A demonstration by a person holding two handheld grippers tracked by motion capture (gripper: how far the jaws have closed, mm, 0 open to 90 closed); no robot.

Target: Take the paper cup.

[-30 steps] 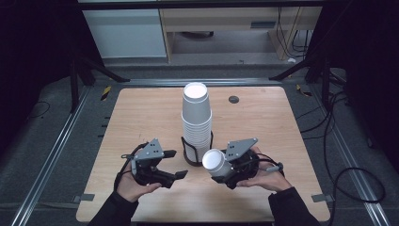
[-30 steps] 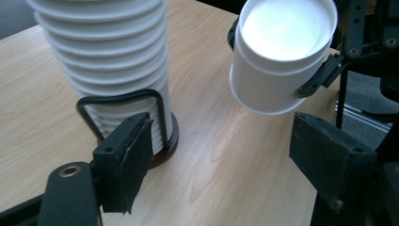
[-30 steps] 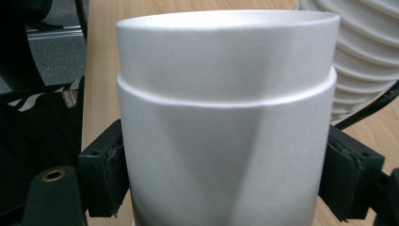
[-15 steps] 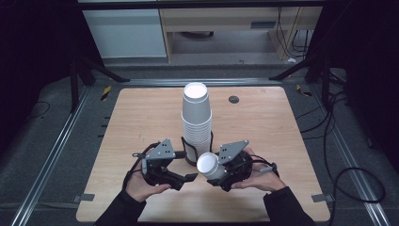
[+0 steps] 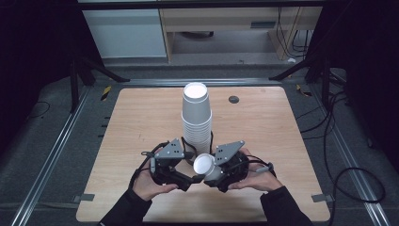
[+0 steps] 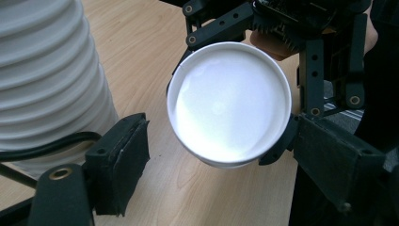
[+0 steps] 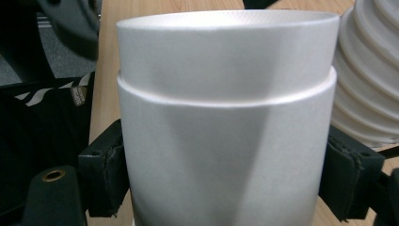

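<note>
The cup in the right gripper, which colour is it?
White; the cup shows best in the right gripper view.

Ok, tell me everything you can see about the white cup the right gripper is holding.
The white cup, paper by the look of it, lies on its side above the table, clamped across its wall by the right gripper. Its flat, rimmed base faces the left gripper. A step rings the wall near that end. It sits just in front of the cup stack.

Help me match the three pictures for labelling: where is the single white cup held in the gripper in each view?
High view: held cup, low centre.
Left gripper view: its round end, centre.
Right gripper view: its side, centre.
Shared landmark: cup stack, left edge, right edge.
</note>
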